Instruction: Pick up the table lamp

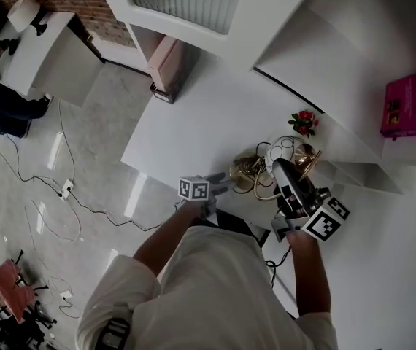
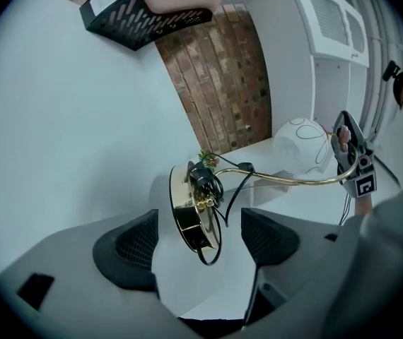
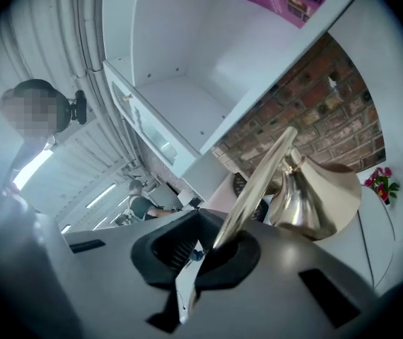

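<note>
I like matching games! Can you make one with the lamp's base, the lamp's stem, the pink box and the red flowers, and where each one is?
Things:
1 lamp base
2 lamp stem
3 pink box
4 red flowers

Places:
A on the shelf
B clamped in the right gripper
C on the white table, away from both grippers
D between the open jaws of the left gripper

Pairs: 1-D, 2-B, 3-A, 4-C

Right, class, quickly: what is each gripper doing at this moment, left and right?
Left gripper: open, lamp base between its jaws.
Right gripper: shut on the lamp stem.
</note>
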Available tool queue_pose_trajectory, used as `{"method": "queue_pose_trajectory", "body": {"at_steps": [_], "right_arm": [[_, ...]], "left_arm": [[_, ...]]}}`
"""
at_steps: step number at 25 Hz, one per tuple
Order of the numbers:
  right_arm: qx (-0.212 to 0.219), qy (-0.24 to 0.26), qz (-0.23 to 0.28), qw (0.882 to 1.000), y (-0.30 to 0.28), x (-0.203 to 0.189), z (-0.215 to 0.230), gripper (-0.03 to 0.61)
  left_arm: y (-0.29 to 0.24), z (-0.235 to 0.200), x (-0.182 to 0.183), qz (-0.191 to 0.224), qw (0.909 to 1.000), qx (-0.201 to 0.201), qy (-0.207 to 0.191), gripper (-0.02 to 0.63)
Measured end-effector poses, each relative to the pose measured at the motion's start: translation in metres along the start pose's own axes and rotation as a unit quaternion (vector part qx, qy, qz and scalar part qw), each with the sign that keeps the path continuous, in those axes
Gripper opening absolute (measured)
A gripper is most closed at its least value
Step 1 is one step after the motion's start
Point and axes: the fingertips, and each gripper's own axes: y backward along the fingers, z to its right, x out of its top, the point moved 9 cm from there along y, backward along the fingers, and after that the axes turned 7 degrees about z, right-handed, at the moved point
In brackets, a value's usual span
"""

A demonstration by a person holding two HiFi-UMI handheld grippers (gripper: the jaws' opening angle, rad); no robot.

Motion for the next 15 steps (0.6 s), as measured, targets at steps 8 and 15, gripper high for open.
{"method": "queue_pose_trajectory", "body": {"at_steps": [8,15], "right_arm": [[0.014,0.008,-0.004,1.000,0.001,-0.003,-0.035,0.011],[0.016,0.035,-0.013,0.999,0.007,-0.011,-0.060,0.011]], "left_arm": [[-0.009,0.003,-0.005,0.011,0.9977,-0.044,0.050,0.377],[-0.001,0.008,-0.009,0.026,0.9919,-0.092,0.085,0.248]]}}
